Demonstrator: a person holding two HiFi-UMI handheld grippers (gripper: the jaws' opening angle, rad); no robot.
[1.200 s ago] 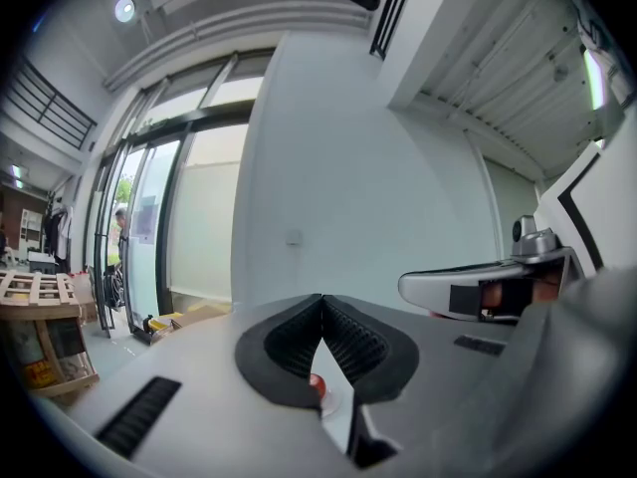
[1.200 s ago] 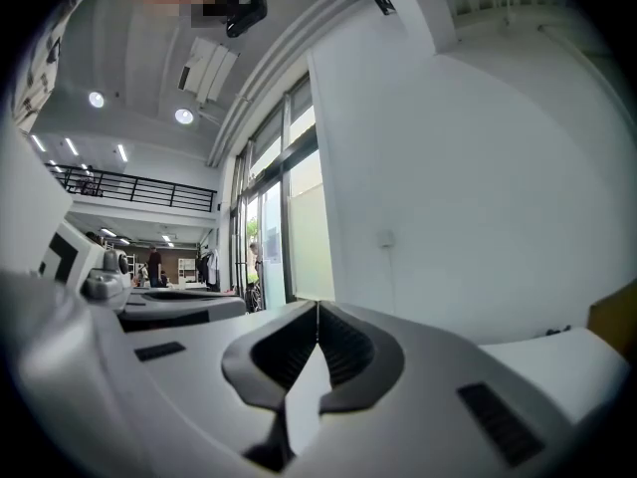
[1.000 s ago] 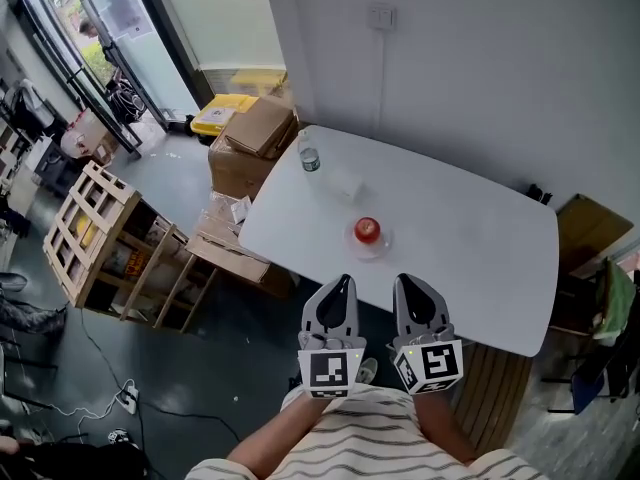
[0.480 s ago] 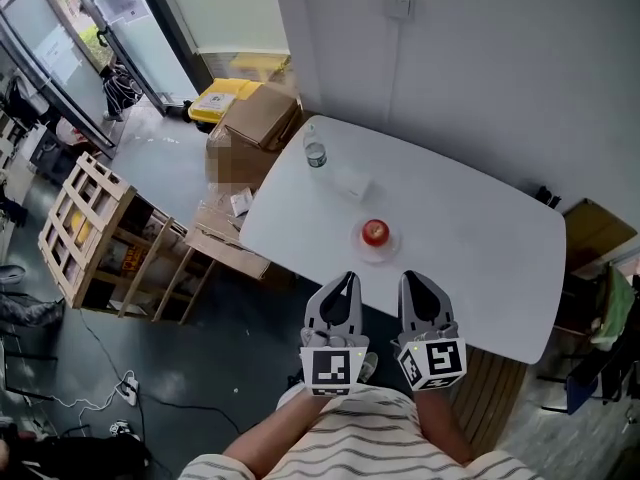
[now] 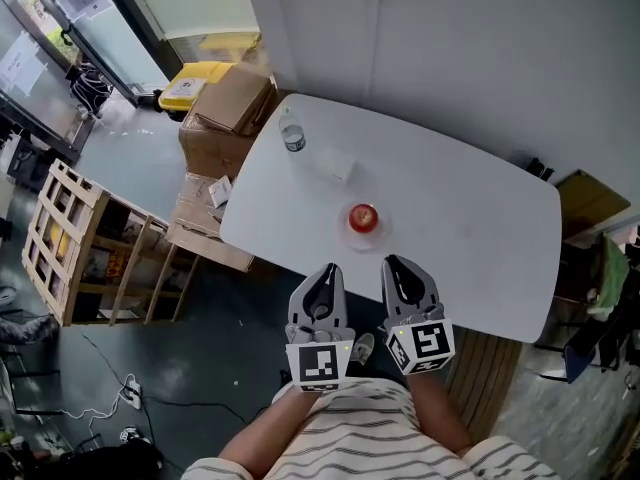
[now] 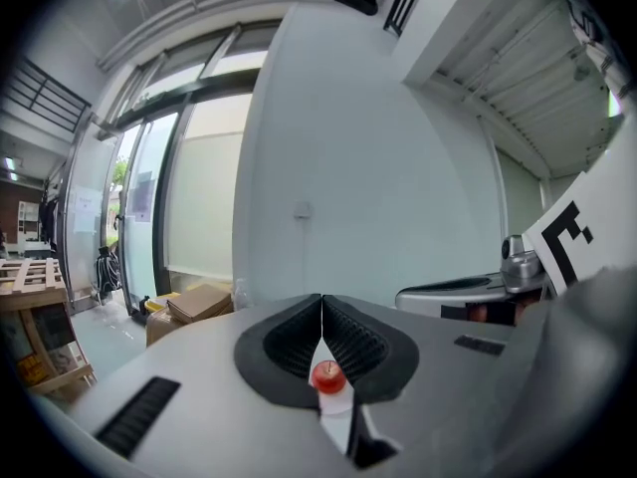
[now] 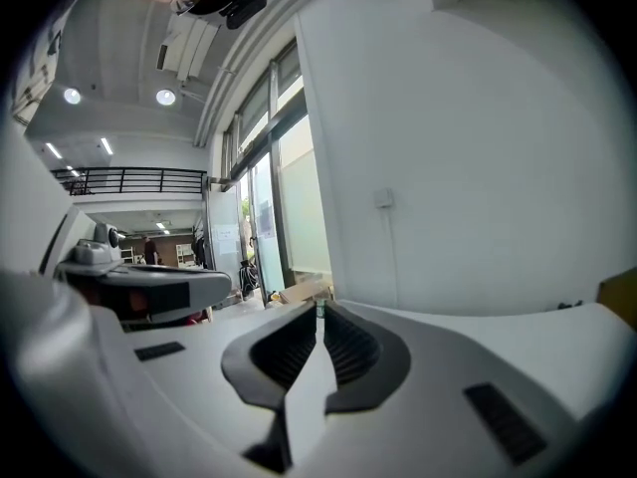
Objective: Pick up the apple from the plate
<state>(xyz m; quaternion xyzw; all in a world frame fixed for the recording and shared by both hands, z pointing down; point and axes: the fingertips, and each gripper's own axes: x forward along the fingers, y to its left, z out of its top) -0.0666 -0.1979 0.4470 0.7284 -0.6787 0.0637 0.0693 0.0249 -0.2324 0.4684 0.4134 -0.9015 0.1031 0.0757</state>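
Both empty, jaws closed together: left gripper and right gripper sat side by side near the white table edge. Red apple was on its plate, untouched.

A white bench with rounded corners stands close to a plain white wall. The floor is dark grey and smooth. Beside the bench's left end are cardboard boxes and a yellow bin, near tall glass doors that let daylight in. A wooden pallet rack stands further left. Round ceiling lamps are lit.
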